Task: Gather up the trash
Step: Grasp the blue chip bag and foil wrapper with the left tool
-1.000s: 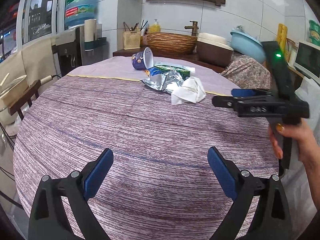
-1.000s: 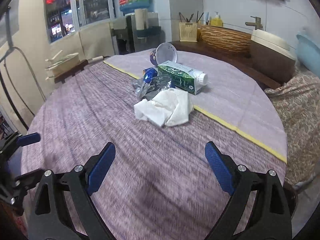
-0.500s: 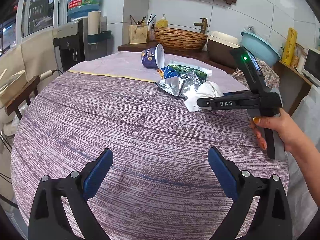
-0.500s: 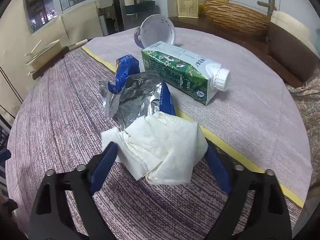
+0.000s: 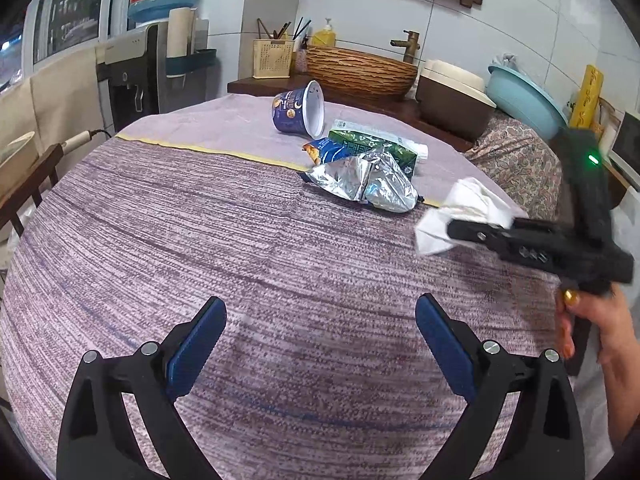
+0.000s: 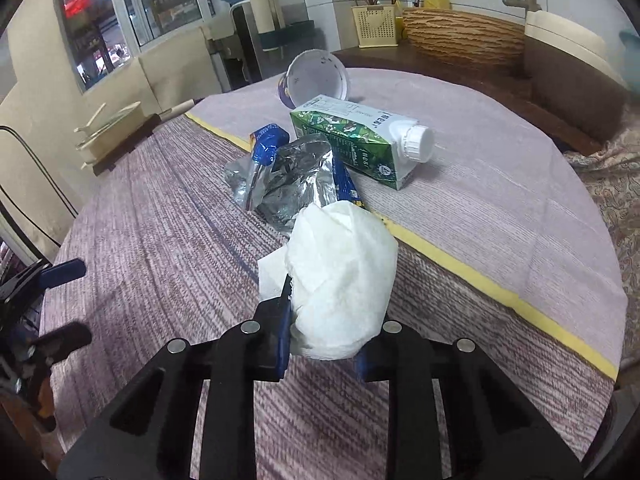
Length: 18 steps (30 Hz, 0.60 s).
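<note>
The right claw (image 6: 322,344) is clamped on a crumpled tissue (image 6: 342,276), held just above the cloth-covered worktop (image 5: 200,240). The left claw (image 5: 320,340) hangs wide open and empty over the near cloth. Three pieces remain near the far edge: a foil wrapper (image 6: 288,176) beside a green carton (image 6: 356,144) lying on its side, and a tipped cup (image 5: 300,110) behind them. No bin is in view. By these pictures, the collection looks barely begun, with one item in hand.
</note>
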Each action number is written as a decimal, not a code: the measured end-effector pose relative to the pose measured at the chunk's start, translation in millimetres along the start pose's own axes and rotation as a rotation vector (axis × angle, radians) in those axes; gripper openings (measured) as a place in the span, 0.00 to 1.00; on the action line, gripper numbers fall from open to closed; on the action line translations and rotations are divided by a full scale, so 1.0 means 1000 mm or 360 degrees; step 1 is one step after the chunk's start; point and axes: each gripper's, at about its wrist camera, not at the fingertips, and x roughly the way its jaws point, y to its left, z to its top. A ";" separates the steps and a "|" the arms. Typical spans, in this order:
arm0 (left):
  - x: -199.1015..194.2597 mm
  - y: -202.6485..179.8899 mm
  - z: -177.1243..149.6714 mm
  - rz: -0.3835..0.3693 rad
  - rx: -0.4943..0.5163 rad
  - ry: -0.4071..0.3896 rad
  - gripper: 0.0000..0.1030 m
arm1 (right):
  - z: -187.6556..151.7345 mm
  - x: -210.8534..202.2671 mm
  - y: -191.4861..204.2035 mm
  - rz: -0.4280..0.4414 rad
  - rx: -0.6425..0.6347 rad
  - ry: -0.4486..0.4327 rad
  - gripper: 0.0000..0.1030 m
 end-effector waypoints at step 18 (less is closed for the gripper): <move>0.080 -0.035 0.073 0.0104 0.0012 0.0061 0.78 | -0.056 -0.084 -0.009 -0.0031 0.0097 -0.0181 0.24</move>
